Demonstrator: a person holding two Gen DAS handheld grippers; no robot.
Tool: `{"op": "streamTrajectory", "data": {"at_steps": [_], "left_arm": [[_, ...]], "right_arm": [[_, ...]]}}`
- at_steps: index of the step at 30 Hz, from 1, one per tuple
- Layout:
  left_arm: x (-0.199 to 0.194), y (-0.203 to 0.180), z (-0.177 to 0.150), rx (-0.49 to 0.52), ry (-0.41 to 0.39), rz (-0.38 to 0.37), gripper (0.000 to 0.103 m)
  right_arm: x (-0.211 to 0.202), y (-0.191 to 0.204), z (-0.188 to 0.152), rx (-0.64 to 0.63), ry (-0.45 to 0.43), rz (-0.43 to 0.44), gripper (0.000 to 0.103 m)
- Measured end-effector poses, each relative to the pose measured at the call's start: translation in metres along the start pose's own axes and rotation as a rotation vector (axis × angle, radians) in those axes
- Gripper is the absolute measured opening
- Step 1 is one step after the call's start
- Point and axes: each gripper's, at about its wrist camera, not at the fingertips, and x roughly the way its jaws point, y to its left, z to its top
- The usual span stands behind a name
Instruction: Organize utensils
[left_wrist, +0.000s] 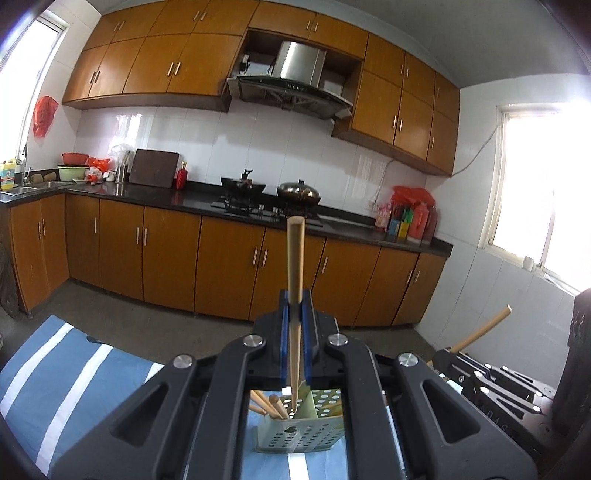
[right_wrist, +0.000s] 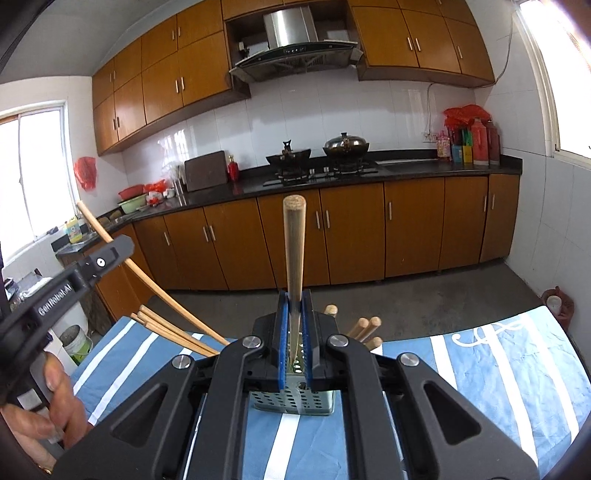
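Note:
My left gripper is shut on a wooden chopstick that stands upright, its lower tip inside the pale green perforated utensil holder below. Other chopsticks lean in the holder's left compartment. My right gripper is shut on another upright wooden chopstick, its tip over the same holder. Several chopstick ends stick out of the holder on the right, more on the left. The left gripper's body with its chopstick shows at left in the right wrist view.
The holder stands on a blue and white striped cloth. Behind is a grey floor, brown cabinets and a black counter with woks. A white bucket stands on the floor left. The right gripper's body shows at right.

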Motion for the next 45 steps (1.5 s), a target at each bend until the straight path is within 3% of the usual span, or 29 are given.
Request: {"op": "streamTrajectory", "data": {"at_steps": [6,9,17,21,23,28,29,35,45], "left_arm": [[0.016,0.004,-0.011,-0.005,0.043,0.003,0.009],[0.01,0.009,-0.009,-0.004,0.026,0.011,0.019],[-0.035,0.04,-0.004,-0.051,-0.016,0.039,0.037],[-0.064,0.055,-0.017,-0.044,-0.009,0.091,0.052],[-0.078,0.06,-0.029,-0.023,0.004,0.116,0.066],[-0.109,0.064,-0.062,0.017,0.034,0.12,0.094],[-0.115,0.064,-0.069,0.022,0.034,0.117,0.098],[-0.144,0.051,-0.115,0.104,0.039,0.166,0.099],[-0.168,0.043,-0.171,0.166,0.051,0.209,0.099]], "right_arm": [[0.007,0.003,-0.004,-0.005,0.02,-0.013,0.012],[0.0,0.0,-0.001,-0.002,-0.005,-0.022,0.03],[-0.036,-0.007,-0.003,0.023,-0.082,-0.042,0.035],[-0.059,-0.006,-0.017,0.022,-0.12,-0.057,0.051],[-0.068,-0.002,-0.026,0.009,-0.136,-0.067,0.06],[-0.091,0.013,-0.056,-0.043,-0.19,-0.103,0.099],[-0.096,0.017,-0.063,-0.056,-0.205,-0.112,0.101],[-0.105,0.038,-0.102,-0.153,-0.202,-0.164,0.101],[-0.111,0.038,-0.156,-0.113,-0.146,-0.19,0.101]]}}
